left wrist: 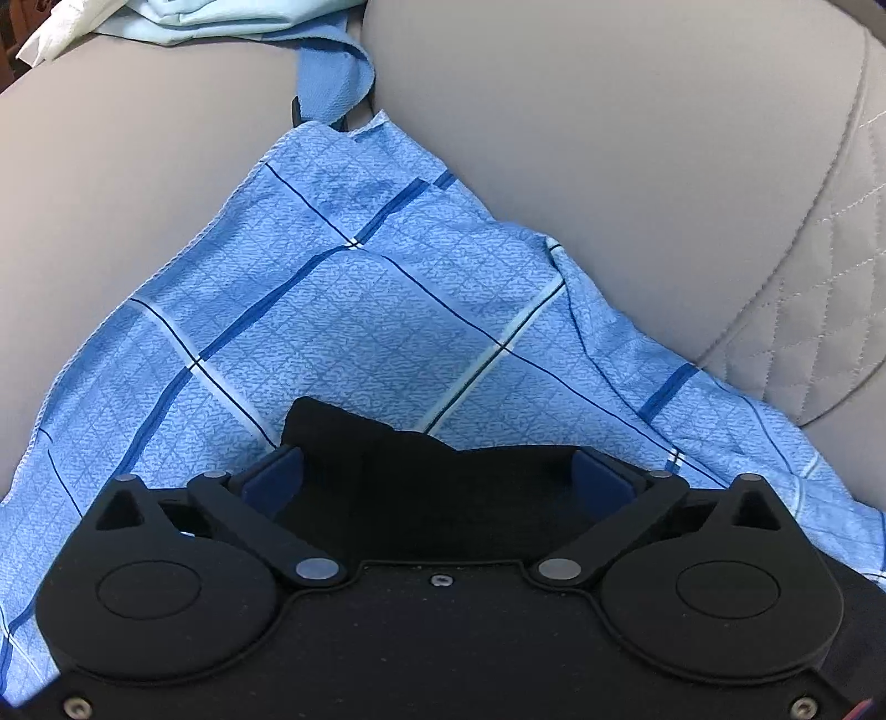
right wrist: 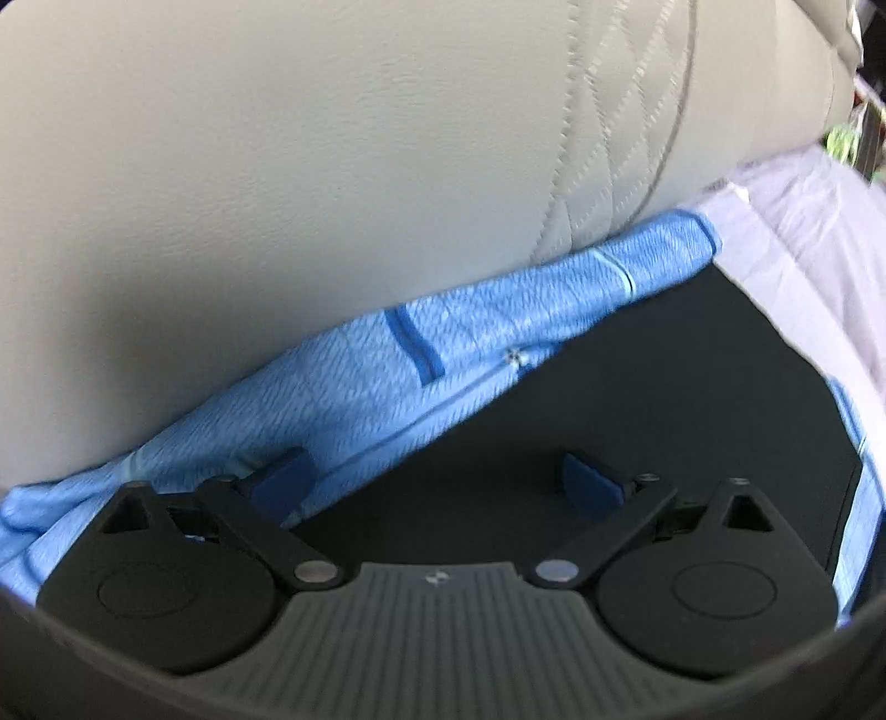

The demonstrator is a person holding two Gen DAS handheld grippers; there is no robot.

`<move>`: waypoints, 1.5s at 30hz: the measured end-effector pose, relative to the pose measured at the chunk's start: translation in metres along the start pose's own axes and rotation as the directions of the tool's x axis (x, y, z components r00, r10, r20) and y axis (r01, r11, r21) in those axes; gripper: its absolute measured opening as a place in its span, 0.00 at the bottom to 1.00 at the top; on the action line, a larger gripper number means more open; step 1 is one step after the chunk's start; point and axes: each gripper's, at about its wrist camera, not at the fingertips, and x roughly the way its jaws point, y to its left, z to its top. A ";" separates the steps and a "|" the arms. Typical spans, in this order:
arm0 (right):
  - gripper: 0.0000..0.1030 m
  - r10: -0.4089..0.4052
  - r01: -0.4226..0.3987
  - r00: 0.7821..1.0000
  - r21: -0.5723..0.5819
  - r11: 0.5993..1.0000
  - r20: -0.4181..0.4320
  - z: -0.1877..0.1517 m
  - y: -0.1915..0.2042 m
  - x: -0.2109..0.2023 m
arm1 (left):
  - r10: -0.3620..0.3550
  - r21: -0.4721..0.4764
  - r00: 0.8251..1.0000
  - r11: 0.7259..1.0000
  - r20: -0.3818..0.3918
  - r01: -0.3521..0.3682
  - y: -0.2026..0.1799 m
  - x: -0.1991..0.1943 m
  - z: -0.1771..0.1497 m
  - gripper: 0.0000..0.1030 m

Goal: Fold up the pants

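Item: black pants (left wrist: pixel 387 476), lying on a blue checked cloth (left wrist: pixel 343 310) spread over a grey leather sofa seat (left wrist: pixel 138 183); in the left wrist view they sit low at centre, between the fingers, and in the right wrist view they fill the lower right. Left gripper (left wrist: pixel 437 476): fingers spread wide, black fabric between them but not pinched. Right gripper (right wrist: pixel 437 479): fingers likewise apart, the left one over the blue cloth's edge, the right over the pants; nothing held. Step in hand, as we judge it: taking hold of the pants' edge for a fold. We would bring both pairs of fingers down onto black fabric only, clear of the blue cloth, since the right gripper straddles the boundary and could catch both layers. Edges: the pants' upper edge in the left view is uneven and bunched, so we should seize a single layer near a corner. Open room: bare cushion at upper left and upper right; quilted backrest (right wrist: pixel 620 138) close behind; pale garments (left wrist: pixel 210 22) at top; white fabric (right wrist: pixel 803 232) at right.
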 end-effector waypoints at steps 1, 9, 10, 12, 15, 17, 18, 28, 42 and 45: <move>1.00 -0.014 0.014 1.000 -0.008 1.000 0.005 0.001 0.002 0.002 | 0.011 -0.001 1.000 1.000 0.000 -0.011 -0.001 0.001 0.001 1.00; 0.15 -0.074 0.071 0.995 0.051 0.996 0.068 -0.001 -0.011 -0.008 | 0.091 0.006 0.996 0.996 0.009 -0.091 -0.005 0.011 0.002 1.00; 0.04 -0.099 0.095 0.993 0.064 0.993 0.062 0.000 -0.016 -0.009 | 0.096 0.011 0.995 0.995 0.016 -0.096 -0.005 0.012 0.001 1.00; 0.04 -0.050 0.046 0.998 0.067 0.997 0.048 -0.003 -0.028 -0.012 | 0.093 0.016 0.995 0.995 0.030 -0.094 -0.005 0.012 -0.001 0.99; 0.04 -0.001 -0.004 0.999 0.085 0.996 0.053 -0.009 -0.050 -0.018 | 0.139 0.026 0.986 0.990 0.097 -0.142 -0.005 0.003 -0.005 0.48; 0.03 0.043 -0.049 0.997 0.108 0.993 0.058 -0.015 -0.063 -0.028 | 0.141 0.037 0.984 0.989 0.112 -0.146 -0.002 -0.003 -0.006 0.26; 0.03 0.065 -0.072 0.996 0.112 0.991 0.064 -0.019 -0.072 -0.034 | 0.114 0.039 0.987 0.992 0.109 -0.119 0.001 -0.006 -0.005 0.23; 0.03 0.274 -0.290 0.954 0.140 0.947 0.121 -0.081 -0.166 -0.089 | -0.041 0.065 0.991 0.997 0.129 0.032 0.041 -0.065 -0.023 0.07; 0.03 0.363 -0.463 0.878 0.360 0.810 0.312 -0.246 -0.298 -0.131 | -0.145 0.175 0.971 0.978 0.191 0.112 0.127 -0.143 -0.108 0.01; 0.04 0.365 -0.465 0.877 0.362 0.808 0.313 -0.272 -0.307 -0.131 | -0.159 0.186 0.975 0.974 0.157 0.129 0.146 -0.146 -0.123 0.01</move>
